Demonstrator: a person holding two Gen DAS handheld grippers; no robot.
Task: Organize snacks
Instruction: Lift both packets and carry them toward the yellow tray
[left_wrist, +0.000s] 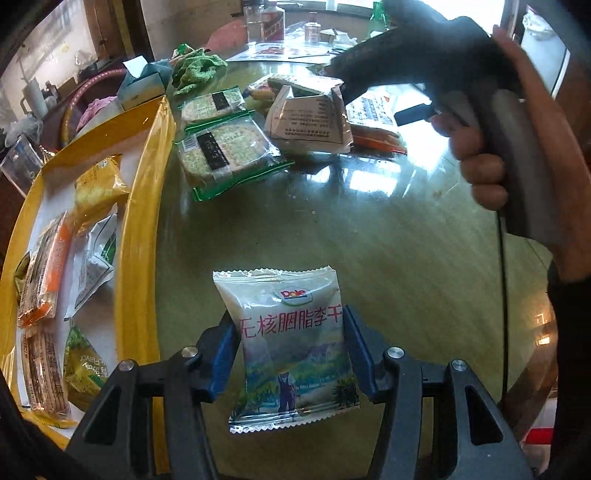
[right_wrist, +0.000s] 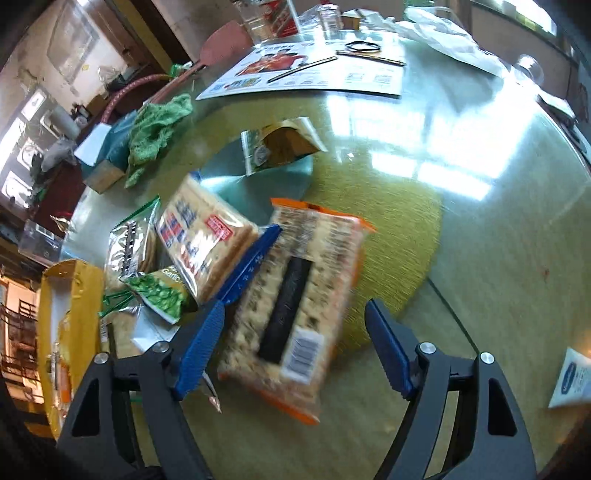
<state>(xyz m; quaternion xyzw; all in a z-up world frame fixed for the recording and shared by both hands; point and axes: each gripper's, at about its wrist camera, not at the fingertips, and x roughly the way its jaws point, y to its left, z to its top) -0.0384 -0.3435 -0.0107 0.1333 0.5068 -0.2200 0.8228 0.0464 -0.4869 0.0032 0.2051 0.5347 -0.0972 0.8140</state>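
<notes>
My left gripper (left_wrist: 291, 354) is shut on a white Dole dried-plum packet (left_wrist: 288, 332), its blue pads pressing both side edges above the glass table. To its left a yellow tray (left_wrist: 144, 206) holds several snack packs. My right gripper (right_wrist: 295, 350) stands open over an orange-edged cracker pack (right_wrist: 295, 306) that lies between its blue fingers (right_wrist: 199, 347), apart from the right-hand pad. In the left wrist view a hand (left_wrist: 480, 158) holds that gripper over the snack pile at the back.
Loose snacks lie on the table: green-edged cracker packs (left_wrist: 221, 151), a white folded packet (left_wrist: 306, 118), a red-and-blue cracker pack (right_wrist: 203, 240), a green pea bag (right_wrist: 162, 291) and an opened brown packet (right_wrist: 280, 147). A green cloth (right_wrist: 155, 129), a flyer (right_wrist: 314, 74) and bottles (left_wrist: 258, 18) stand farther back.
</notes>
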